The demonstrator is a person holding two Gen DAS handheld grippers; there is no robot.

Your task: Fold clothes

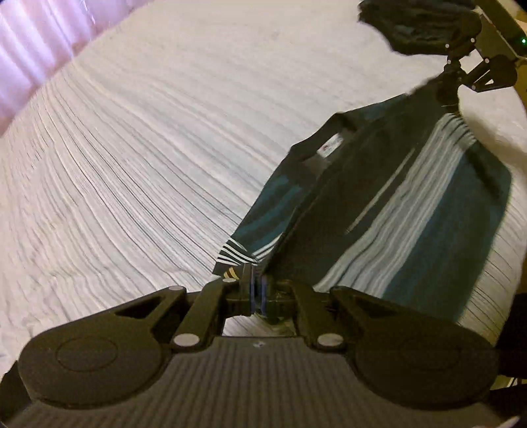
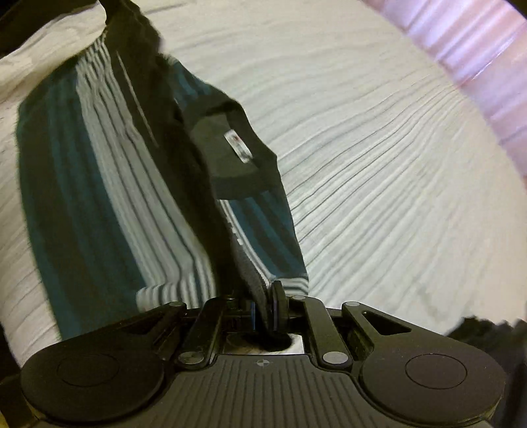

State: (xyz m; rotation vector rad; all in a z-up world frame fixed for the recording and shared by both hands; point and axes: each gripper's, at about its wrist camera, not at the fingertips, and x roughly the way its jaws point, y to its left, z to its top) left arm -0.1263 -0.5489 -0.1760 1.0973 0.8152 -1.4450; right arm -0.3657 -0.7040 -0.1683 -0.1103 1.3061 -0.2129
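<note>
1. The striped shirt (image 1: pixel 411 204) lies partly on the bed (image 1: pixel 148 148), a surface covered in a pale ribbed spread, with a lengthwise ridge of cloth lifted off it between the two tools. Its neck opening and white label (image 2: pixel 238 145) face up, so the collar end is easy to read.
2. The left gripper (image 1: pixel 258 289) has its jaws clenched on an edge of the shirt by a banded hem. Pinching there likely gives control of one end of a fold line.
3. The right gripper (image 2: pixel 263 312) has its jaws clamped on dark cloth at the opposite end; the left wrist view shows it up high, the fabric drawn taut toward it.
4. Holding both ends probably keeps the lifted edge straight, so one side of the shirt can be laid over the rest without bunching.
5. A dark heap of cloth (image 1: pixel 411 26) sits toward the bed's far edge, apart from the shirt; whether it is folded I cannot tell.
6. Pink pleated fabric (image 1: pixel 29 46) borders one edge of the bed.
</note>
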